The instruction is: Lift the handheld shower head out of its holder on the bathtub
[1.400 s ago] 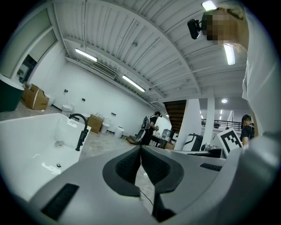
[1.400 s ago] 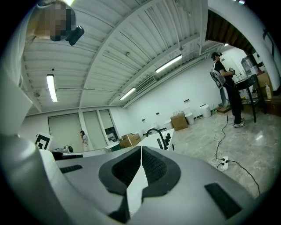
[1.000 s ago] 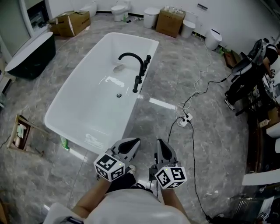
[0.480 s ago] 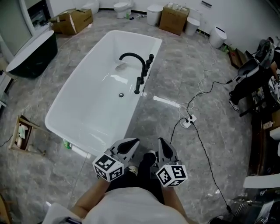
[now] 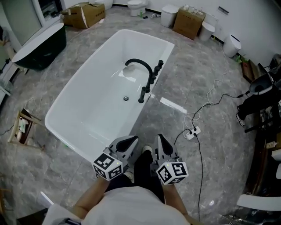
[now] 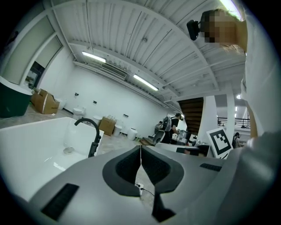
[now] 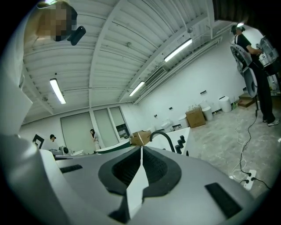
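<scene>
A white bathtub (image 5: 77, 103) stands on the grey floor ahead. On its right rim are a black curved spout (image 5: 141, 66), black knobs (image 5: 157, 67) and, nearest me, the black upright handheld shower head (image 5: 142, 94) in its holder. My left gripper (image 5: 127, 143) and right gripper (image 5: 160, 141) hang side by side close to my body, short of the tub's near corner, both shut with nothing between the jaws. The spout (image 6: 88, 127) shows far ahead past the left gripper (image 6: 140, 149). It also appears as a spout (image 7: 162, 137) beyond the right gripper (image 7: 141, 151).
A power strip (image 5: 193, 132) with trailing cables lies on the floor to the right. A dark tub (image 5: 41, 46) stands at the far left, a wooden crate (image 5: 23, 127) at left. Cardboard boxes (image 5: 83, 13) and toilets line the back wall. Equipment (image 5: 259, 99) crowds the right edge.
The tub and its black fittings have drawn closer and shifted right in the head view as I walked forward. Both grippers travelled along, still shut and side by side.
</scene>
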A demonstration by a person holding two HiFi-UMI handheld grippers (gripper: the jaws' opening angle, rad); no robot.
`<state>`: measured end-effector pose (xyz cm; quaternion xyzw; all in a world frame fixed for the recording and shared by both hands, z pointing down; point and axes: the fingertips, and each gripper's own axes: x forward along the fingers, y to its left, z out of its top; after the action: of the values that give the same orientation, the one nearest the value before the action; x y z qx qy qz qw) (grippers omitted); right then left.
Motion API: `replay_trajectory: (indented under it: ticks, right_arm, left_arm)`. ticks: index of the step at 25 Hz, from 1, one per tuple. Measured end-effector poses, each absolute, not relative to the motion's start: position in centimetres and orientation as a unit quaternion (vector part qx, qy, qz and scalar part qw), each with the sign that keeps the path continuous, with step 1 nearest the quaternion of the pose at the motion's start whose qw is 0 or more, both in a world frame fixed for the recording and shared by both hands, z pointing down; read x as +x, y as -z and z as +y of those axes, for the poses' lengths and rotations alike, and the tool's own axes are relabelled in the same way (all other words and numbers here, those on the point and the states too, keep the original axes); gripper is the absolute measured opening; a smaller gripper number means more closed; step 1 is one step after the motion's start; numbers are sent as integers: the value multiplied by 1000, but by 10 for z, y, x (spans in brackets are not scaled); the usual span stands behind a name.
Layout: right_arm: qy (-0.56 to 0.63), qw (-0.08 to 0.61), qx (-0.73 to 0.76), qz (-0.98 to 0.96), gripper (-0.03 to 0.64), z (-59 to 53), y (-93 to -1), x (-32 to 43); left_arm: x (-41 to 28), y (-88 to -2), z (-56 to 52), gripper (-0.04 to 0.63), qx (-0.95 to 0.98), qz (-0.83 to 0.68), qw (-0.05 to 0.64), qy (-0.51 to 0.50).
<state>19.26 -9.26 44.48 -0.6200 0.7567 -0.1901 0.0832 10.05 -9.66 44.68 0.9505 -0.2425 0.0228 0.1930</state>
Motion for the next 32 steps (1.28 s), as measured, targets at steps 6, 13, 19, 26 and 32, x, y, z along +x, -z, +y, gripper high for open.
replay_trajectory:
  ticks: [6,13,19,26,32]
  right_arm:
    - [186,69,-595,779,18,-160,-442,218]
    - [179,38,-558,809,18,-228,-449,235]
    - [174,13,-525,833,20,-282,-467,246]
    - [172,-24,-478,861,95,-329,-513,250]
    - [185,-53,-442,876,158,-356,-561,231]
  left_arm:
    - [125,-444,-153,11,943,-270,194,-13]
    - [142,-453,-215,11,930,-311,194,-18]
    - [157,-481,-267,12,916,-350,191,-38]
    - [161,-524,-309,12,892,-400,205,-42]
    - [159,-567,-327,12,886,-407,214,-58]
